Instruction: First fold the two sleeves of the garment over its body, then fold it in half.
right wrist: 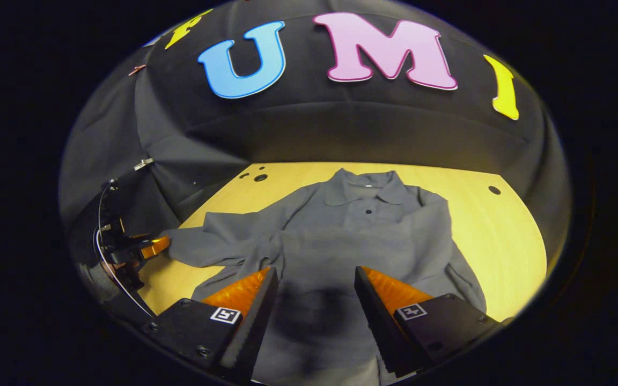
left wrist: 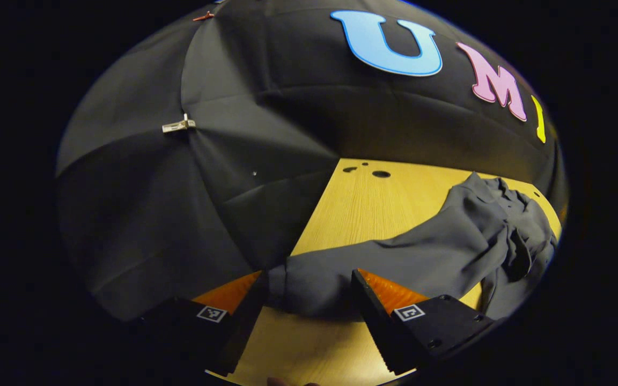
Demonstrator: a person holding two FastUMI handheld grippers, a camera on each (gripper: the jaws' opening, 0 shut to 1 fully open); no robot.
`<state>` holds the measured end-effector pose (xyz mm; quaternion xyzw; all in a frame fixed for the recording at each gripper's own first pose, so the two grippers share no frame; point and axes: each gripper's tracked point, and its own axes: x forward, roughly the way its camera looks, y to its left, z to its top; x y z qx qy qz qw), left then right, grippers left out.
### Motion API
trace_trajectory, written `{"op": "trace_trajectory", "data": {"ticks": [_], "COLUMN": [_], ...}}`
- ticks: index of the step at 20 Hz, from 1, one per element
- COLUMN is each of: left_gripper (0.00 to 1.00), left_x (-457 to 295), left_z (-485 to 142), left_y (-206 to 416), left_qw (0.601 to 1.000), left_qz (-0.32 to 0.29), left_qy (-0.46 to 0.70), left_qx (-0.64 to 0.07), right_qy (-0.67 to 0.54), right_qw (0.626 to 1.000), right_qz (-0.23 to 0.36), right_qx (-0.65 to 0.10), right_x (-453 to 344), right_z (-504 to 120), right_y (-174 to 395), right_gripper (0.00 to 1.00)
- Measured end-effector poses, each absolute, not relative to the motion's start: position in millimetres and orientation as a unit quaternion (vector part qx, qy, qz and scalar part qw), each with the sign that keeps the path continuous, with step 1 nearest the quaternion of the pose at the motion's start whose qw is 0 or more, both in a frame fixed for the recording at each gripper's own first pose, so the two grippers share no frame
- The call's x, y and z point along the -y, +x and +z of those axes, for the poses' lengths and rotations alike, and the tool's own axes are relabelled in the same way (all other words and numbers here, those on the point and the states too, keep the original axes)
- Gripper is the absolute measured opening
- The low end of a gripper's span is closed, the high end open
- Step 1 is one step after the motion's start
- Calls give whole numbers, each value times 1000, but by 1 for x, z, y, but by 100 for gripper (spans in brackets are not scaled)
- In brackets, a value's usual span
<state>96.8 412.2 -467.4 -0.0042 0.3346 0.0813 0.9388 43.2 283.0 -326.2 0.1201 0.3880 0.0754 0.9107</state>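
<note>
We see the grey garment (right wrist: 341, 236) lying collar-up on the wooden worktop (right wrist: 507, 236). At its far left, the left gripper (left wrist: 309, 300) stands with jaws open around the sleeve (left wrist: 314, 284) end. The right gripper (right wrist: 314, 300) hovers, jaws open, over the garment's body.

Dark grey, perhaps slate, garment (right wrist: 341, 236); yellow woodgrain table (right wrist: 502, 236).

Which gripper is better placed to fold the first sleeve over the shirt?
Left. The left gripper is open around the end of the outstretched sleeve, while the right gripper hovers open over the shirt body.
</note>
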Motion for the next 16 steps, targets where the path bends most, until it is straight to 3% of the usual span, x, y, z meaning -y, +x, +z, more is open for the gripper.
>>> {"op": "trace_trajectory", "data": {"ticks": [3, 4, 8, 12, 13, 16], "left_gripper": [97, 97, 99, 29, 17, 13], "left_x": [-415, -415, -399, -384, -387, -392], "left_z": [-487, -494, -498, -499, -496, -472], "left_y": [94, 93, 96, 105, 105, 103], "left_qw": [928, 923, 927, 921, 918, 922], "left_qz": [83, 83, 69, 41, 50, 82], "left_qy": [-1, 0, -20, -28, -38, -66], "left_qx": [-363, -375, -369, -386, -390, -373], "right_qy": [124, 123, 116, 122, 121, 119], "right_qw": [909, 909, 910, 913, 916, 919], "right_qz": [61, 59, 59, 53, 51, 40], "right_qx": [-393, -393, -393, -385, -380, -375], "right_x": [-271, -268, -259, -245, -239, -216], "right_z": [-327, -327, -326, -317, -314, -311], "right_y": [35, 34, 28, 28, 27, 20], "right_gripper": [90, 95, 96, 96, 96, 96]}}
